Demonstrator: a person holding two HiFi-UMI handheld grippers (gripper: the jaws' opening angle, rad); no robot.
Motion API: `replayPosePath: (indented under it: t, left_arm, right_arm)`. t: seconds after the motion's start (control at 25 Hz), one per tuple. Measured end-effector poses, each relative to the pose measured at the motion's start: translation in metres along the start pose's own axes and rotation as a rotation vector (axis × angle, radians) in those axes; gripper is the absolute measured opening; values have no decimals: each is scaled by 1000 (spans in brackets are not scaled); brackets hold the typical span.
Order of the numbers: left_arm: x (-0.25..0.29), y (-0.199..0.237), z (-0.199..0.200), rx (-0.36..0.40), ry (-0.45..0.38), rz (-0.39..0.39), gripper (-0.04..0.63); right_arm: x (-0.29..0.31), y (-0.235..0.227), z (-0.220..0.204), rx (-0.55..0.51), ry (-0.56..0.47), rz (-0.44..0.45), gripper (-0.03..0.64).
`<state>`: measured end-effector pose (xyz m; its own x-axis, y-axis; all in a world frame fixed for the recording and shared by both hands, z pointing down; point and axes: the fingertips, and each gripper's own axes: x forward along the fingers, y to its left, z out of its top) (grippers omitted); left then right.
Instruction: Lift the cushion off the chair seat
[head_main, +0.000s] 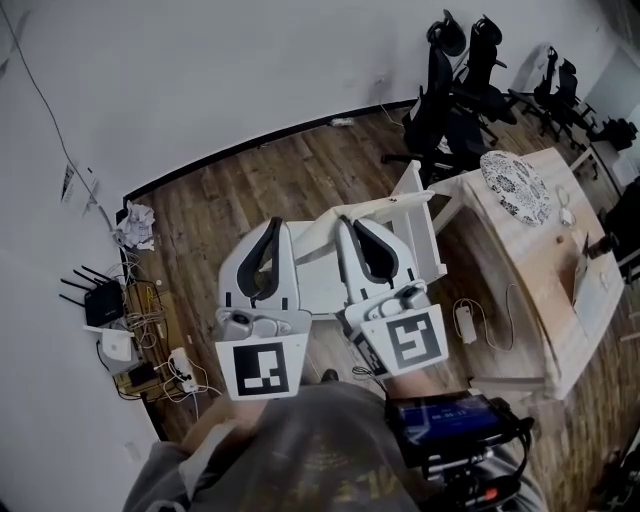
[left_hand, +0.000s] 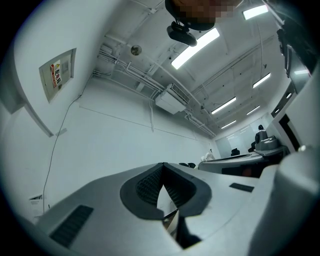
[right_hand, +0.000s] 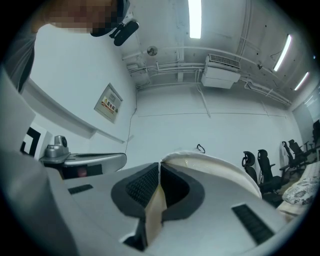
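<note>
- White cushion (head_main: 318, 265) is held by left gripper (head_main: 272, 232) and right gripper (head_main: 355, 232) over the chair (head_main: 432, 215). Lift step looks under way.
- Left gripper view: jaws clamped on its thin pale edge.
- Right gripper view: jaws clamped on its cream edge. Next move: raise both ends evenly, clear of the seat.

Table (head_main: 520, 275) crowding chair (head_main: 425, 225) at right, cable clutter (head_main: 150, 350) left, open floor (head_main: 260, 180) beyond

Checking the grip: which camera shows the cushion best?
The right gripper view: the cushion arcs out from the jaws, its cream edge pinched between them. The left gripper view shows only a thin white sliver. In the head view the left gripper and right gripper cover most of it.
</note>
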<state>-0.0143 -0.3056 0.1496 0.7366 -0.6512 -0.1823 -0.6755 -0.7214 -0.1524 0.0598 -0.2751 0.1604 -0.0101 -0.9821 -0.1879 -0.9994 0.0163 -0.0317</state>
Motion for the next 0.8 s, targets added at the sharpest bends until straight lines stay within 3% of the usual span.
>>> replayPosePath:
  t: [0.8]
  left_arm:
    - [9, -14, -8, 13, 24, -34, 6]
  right_arm:
    - [-4, -10, -8, -4, 7, -14, 18]
